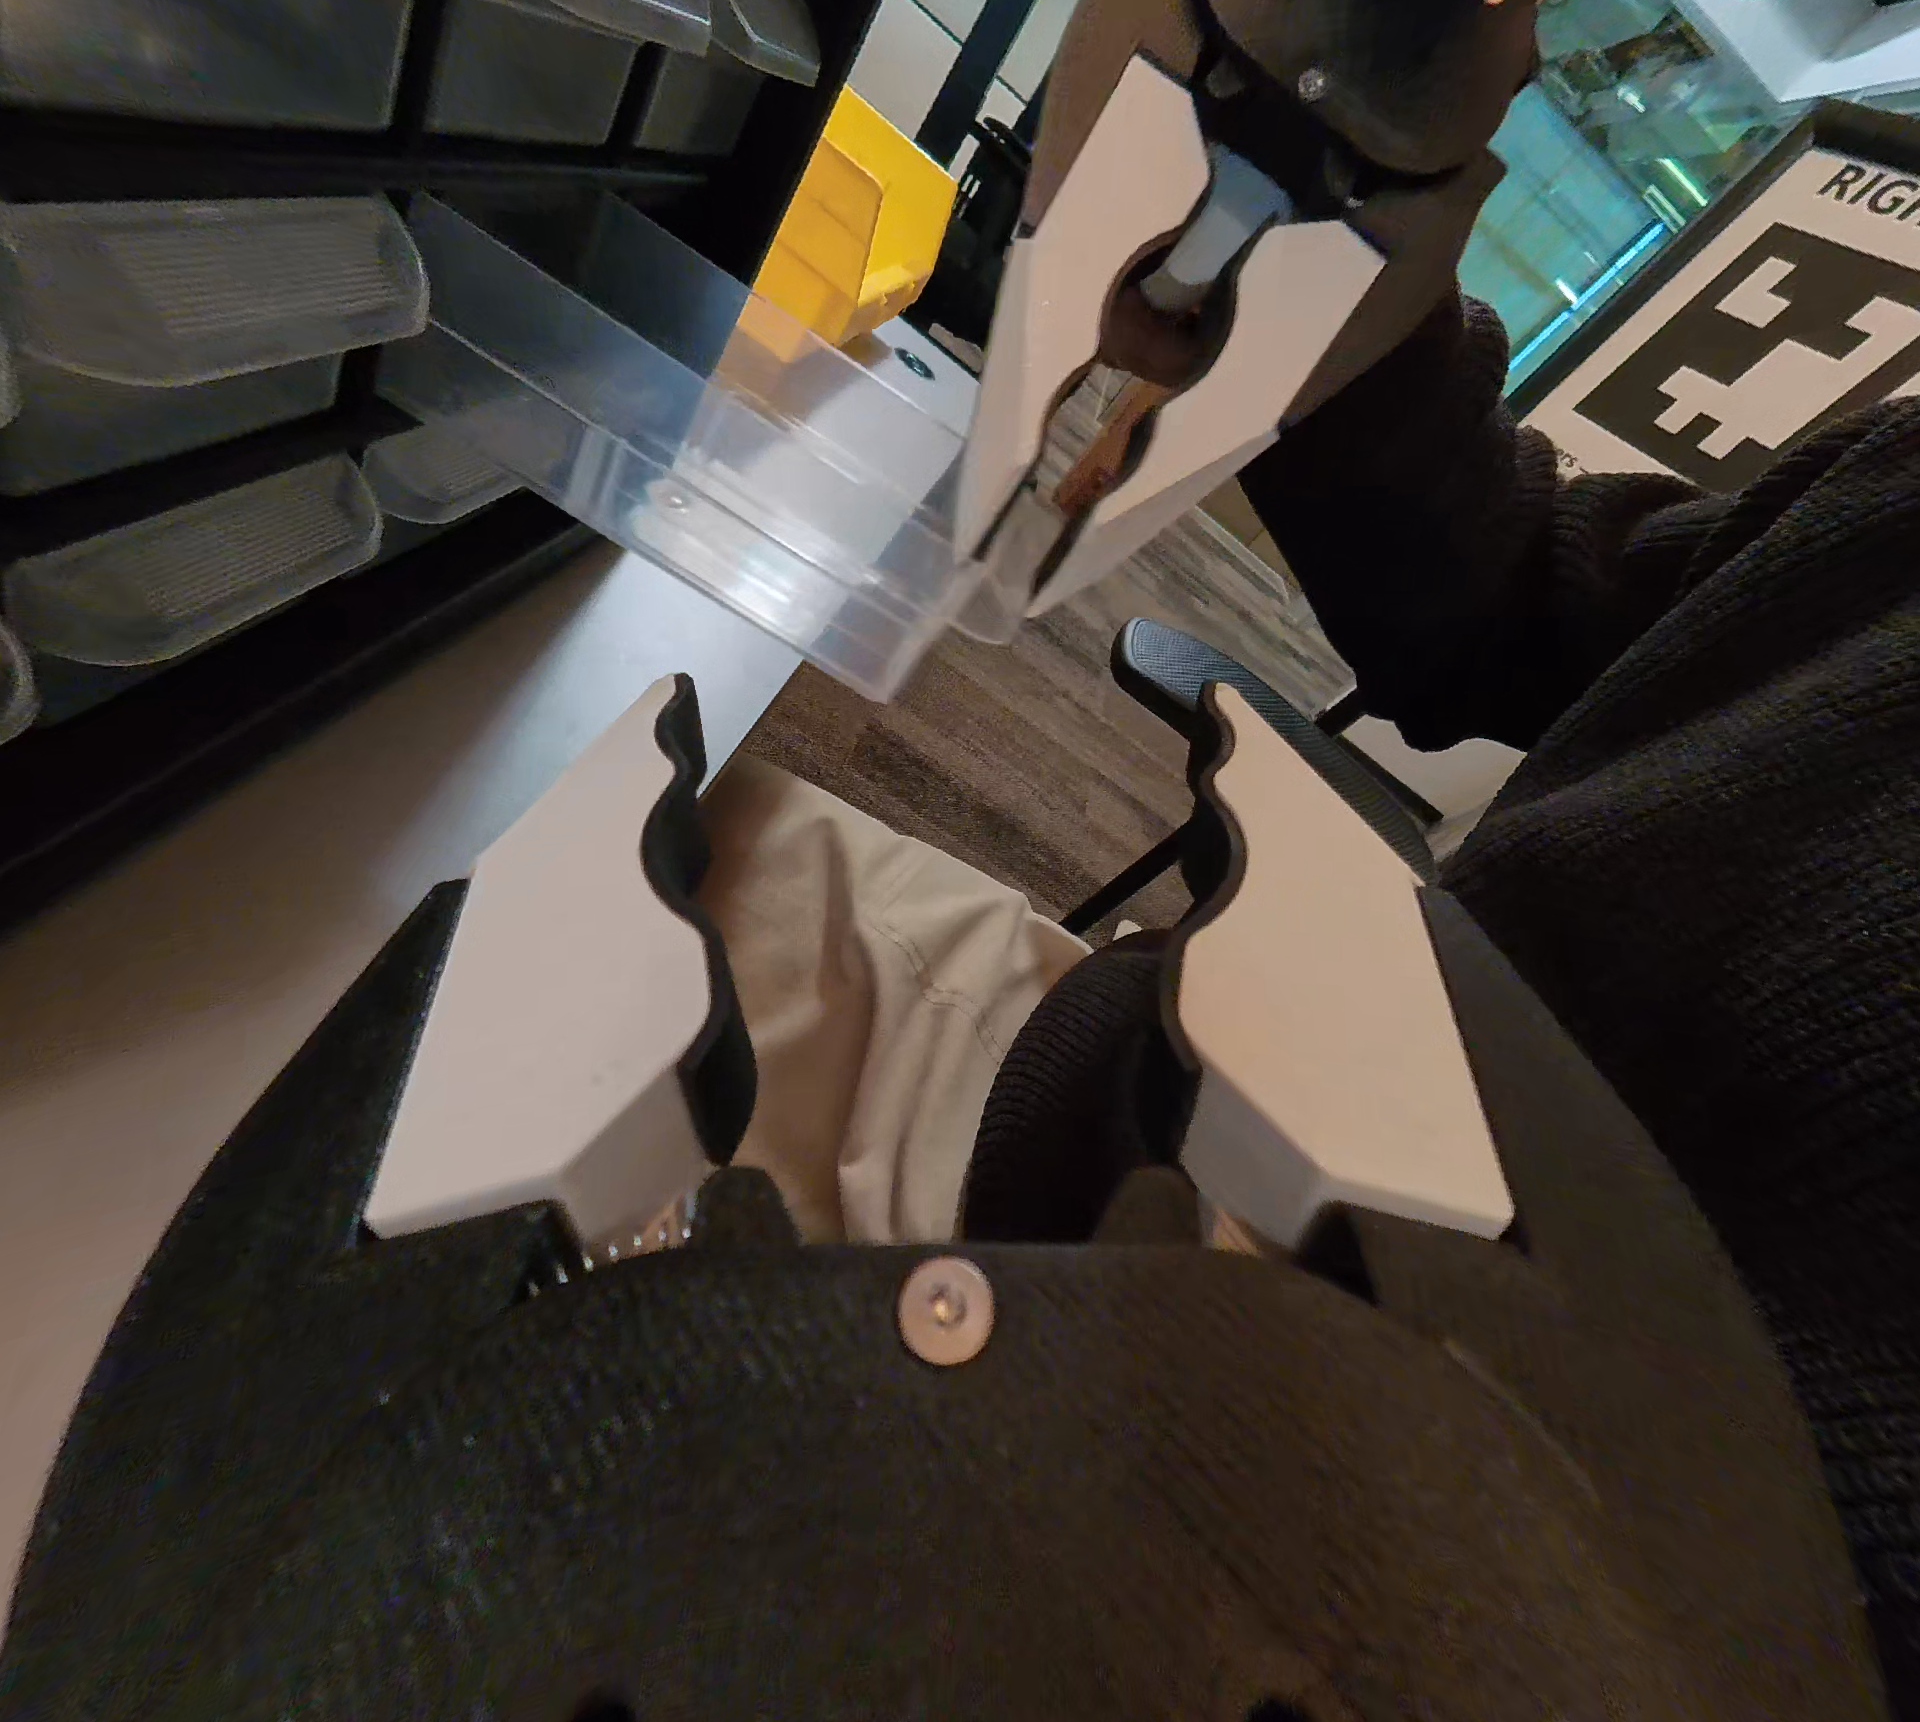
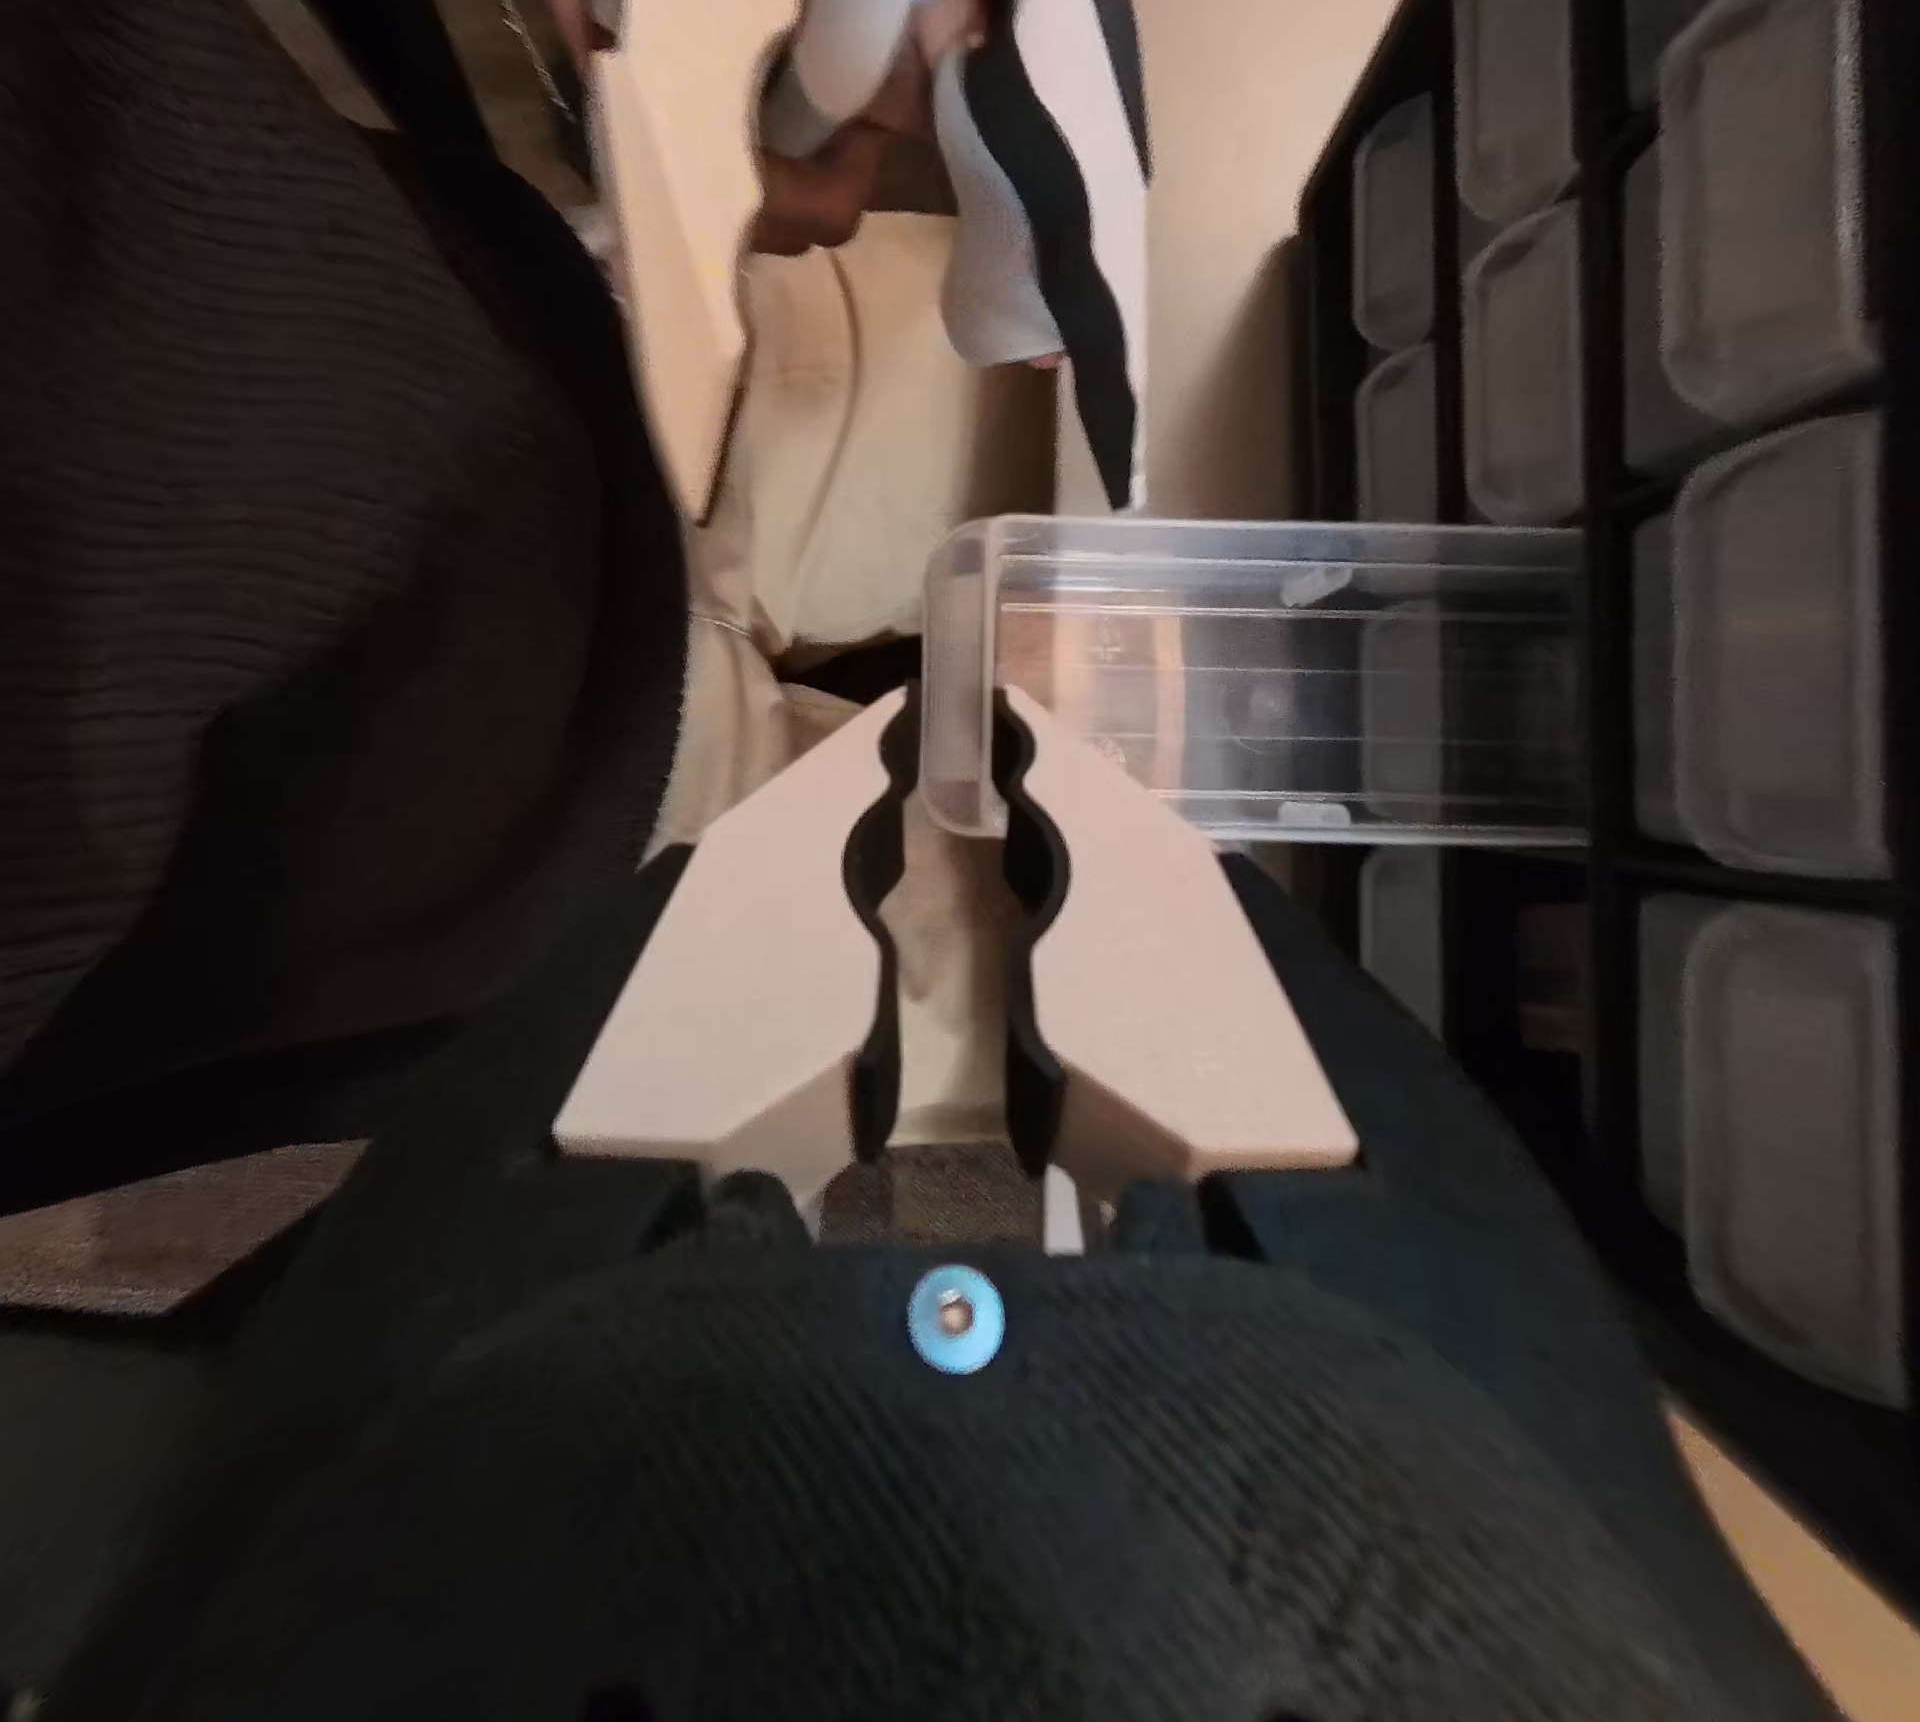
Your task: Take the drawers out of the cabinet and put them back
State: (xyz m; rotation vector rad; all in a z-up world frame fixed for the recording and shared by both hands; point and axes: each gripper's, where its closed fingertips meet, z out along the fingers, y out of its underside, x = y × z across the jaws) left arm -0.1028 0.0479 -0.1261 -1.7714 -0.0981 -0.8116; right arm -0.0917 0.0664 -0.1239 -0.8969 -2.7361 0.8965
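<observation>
A black cabinet [image 1: 343, 155] with several clear plastic drawers stands on the table; it also shows at the right of the right wrist view [image 2: 1600, 529]. One clear drawer [image 1: 748, 477] sticks far out of the cabinet, its back end still inside [image 2: 1299, 685]. My right gripper [image 2: 961, 727] is shut on the drawer's front handle; it also shows in the left wrist view [image 1: 1013, 576]. My left gripper [image 1: 945, 716] is open and empty, just below and in front of the drawer. It shows blurred at the top of the right wrist view [image 2: 997, 218].
A beige table [image 1: 260, 893] carries the cabinet. A yellow bin [image 1: 862, 218] sits beyond the cabinet's end. A person in a dark knit sleeve [image 1: 1714, 789] and light trousers [image 1: 904, 997] sits close. A black office chair [image 1: 1247, 716] stands on the wood-pattern floor.
</observation>
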